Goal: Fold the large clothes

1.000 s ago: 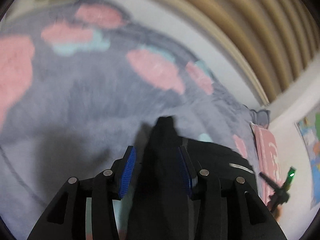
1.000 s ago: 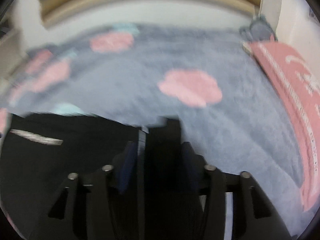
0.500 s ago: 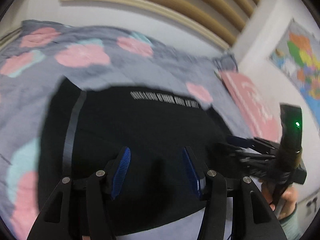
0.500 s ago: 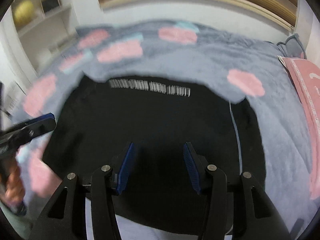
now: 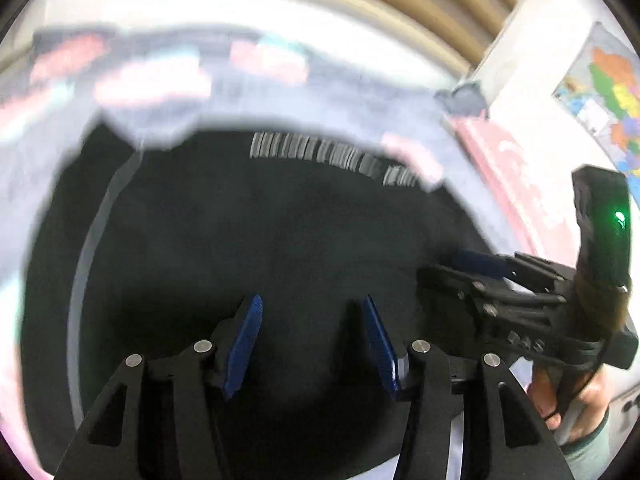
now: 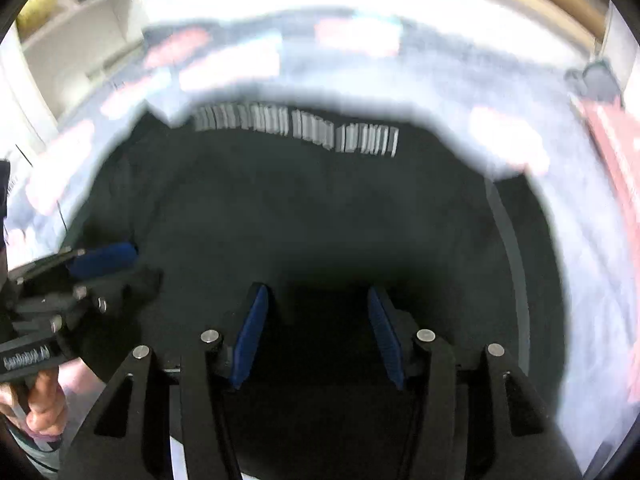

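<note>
A large black garment (image 5: 256, 232) with a line of white lettering lies spread flat on the bed; it also fills the right wrist view (image 6: 320, 216). My left gripper (image 5: 310, 328) is open and empty above its near part. My right gripper (image 6: 320, 326) is open and empty above the garment too. The right gripper also shows at the right of the left wrist view (image 5: 480, 264), and the left gripper at the left of the right wrist view (image 6: 102, 258). Both views are blurred by motion.
The bed has a grey blanket with pink and teal blotches (image 5: 152, 80). A pink pillow (image 5: 508, 160) lies at the right by the wall. A map poster (image 5: 608, 92) hangs on the wall. White shelves (image 6: 80, 32) stand to the left.
A second ago both grippers were shut on black cloth over the blanket. They let go, opened and drew back; the garment now lies spread out. Since half a second ago, both moved closer over it.
</note>
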The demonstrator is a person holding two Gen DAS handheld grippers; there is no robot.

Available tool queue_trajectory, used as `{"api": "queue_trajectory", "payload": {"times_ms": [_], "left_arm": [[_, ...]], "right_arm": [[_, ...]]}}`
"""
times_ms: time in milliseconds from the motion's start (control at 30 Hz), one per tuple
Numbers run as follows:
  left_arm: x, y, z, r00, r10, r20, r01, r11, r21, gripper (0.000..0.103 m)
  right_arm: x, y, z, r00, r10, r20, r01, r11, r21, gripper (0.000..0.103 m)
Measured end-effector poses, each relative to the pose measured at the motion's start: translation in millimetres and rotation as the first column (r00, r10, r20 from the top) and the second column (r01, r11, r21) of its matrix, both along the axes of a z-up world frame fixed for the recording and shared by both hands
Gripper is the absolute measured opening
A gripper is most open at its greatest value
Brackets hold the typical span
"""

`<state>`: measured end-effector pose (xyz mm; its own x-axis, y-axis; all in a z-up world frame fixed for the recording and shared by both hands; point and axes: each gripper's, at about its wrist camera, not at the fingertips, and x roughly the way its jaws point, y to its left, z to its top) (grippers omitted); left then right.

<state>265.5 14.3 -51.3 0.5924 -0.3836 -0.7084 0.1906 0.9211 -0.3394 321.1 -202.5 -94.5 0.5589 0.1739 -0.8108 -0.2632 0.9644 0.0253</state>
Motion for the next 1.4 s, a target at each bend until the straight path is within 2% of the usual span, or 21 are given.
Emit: {"api": "queue_trajectory", "payload": {"times_ms": [33,67,133,167,233,300,333,433,500,567,667,733,867,900,967,1033,1100,1200,1233,1300,1400], "left_arm": [[5,0,14,0.999,0.024,0.045,-0.024,1.0,0.001,0.054],[12,1,21,0.997,0.044,0.058,-0.044,0.999,-0.006,0.054],[37,4,21,0.997,0.075,0.012,-0.074,0.996,-0.047,0.054],[57,8,12,0.995,0.097,-0.038,-0.1,0.992,-0.073,0.054],[82,9,-8,0.985,0.139,-0.103,-0.144,0.989,-0.041,0.054],[103,8,-42,0.972,0.109,-0.208,-0.117,0.993,-0.023,0.053],[108,11,-53,0.965,0.113,-0.236,-0.124,0.992,-0.033,0.053],[110,13,-52,0.966,0.119,-0.231,-0.128,0.992,-0.024,0.053],[105,11,-42,0.975,0.115,-0.19,-0.12,0.993,-0.015,0.053],[83,8,-26,0.984,0.081,-0.157,-0.086,0.996,-0.026,0.053],[45,9,-1,0.995,0.017,-0.098,-0.022,0.999,-0.049,0.053],[12,13,11,0.997,-0.003,-0.083,0.0,0.999,-0.033,0.053],[-14,13,-3,0.989,-0.018,-0.146,0.012,0.999,-0.039,0.053],[-14,10,-13,0.985,-0.026,-0.171,0.02,0.999,-0.036,0.053],[-11,5,-39,0.977,-0.01,-0.212,0.004,1.0,-0.027,0.053],[-4,1,-62,0.978,0.004,-0.21,-0.009,1.0,-0.021,0.053],[-1,7,-69,0.983,-0.004,-0.184,-0.006,0.999,-0.054,0.053],[-8,27,-62,0.987,-0.008,-0.16,-0.022,0.982,-0.187,0.053],[-12,32,-57,0.989,-0.005,-0.148,-0.025,0.98,-0.199,0.053],[-23,42,-43,0.994,0.023,-0.108,-0.043,0.981,-0.187,0.054],[-35,62,-20,0.998,0.044,-0.047,-0.051,0.986,-0.162,0.055]], "right_arm": [[12,-1,11,0.999,-0.026,0.041,0.026,1.0,-0.015,0.055],[20,-1,14,0.998,-0.034,0.044,0.034,0.999,-0.007,0.055],[52,-5,7,0.998,-0.07,-0.002,0.07,0.996,0.049,0.055],[66,-6,-3,0.996,-0.084,-0.041,0.087,0.994,0.062,0.055],[84,-4,-31,0.989,-0.081,-0.122,0.09,0.994,0.069,0.055],[92,-2,-54,0.984,-0.075,-0.162,0.085,0.995,0.053,0.055],[93,-3,-62,0.981,-0.081,-0.178,0.093,0.994,0.064,0.055],[93,-7,-61,0.982,-0.086,-0.171,0.099,0.993,0.07,0.055],[81,-8,-47,0.989,-0.079,-0.129,0.089,0.993,0.071,0.055],[56,-10,-32,0.993,-0.058,-0.105,0.069,0.993,0.098,0.055],[19,-18,-9,0.997,-0.02,-0.078,0.029,0.993,0.115,0.055],[-1,-17,-4,0.997,-0.006,-0.076,0.014,0.995,0.101,0.055],[-35,-15,-8,0.995,0.001,-0.098,0.004,0.998,0.056,0.056],[-41,-12,-20,0.993,0.001,-0.122,0.002,1.0,0.021,0.056],[-41,-10,-43,0.986,-0.003,-0.169,0.005,1.0,0.013,0.056],[-39,-10,-59,0.983,-0.013,-0.183,0.014,1.0,0.004,0.057],[-38,-12,-58,0.984,-0.032,-0.174,0.037,0.999,0.025,0.06],[-46,-16,-44,0.989,-0.019,-0.147,0.024,0.999,0.032,0.06],[-50,-19,-39,0.99,-0.017,-0.14,0.021,0.999,0.028,0.06],[-56,-25,-30,0.992,-0.024,-0.127,0.027,0.999,0.02,0.061],[-69,-48,-6,0.996,-0.043,-0.083,0.049,0.997,0.068,0.062]]}}
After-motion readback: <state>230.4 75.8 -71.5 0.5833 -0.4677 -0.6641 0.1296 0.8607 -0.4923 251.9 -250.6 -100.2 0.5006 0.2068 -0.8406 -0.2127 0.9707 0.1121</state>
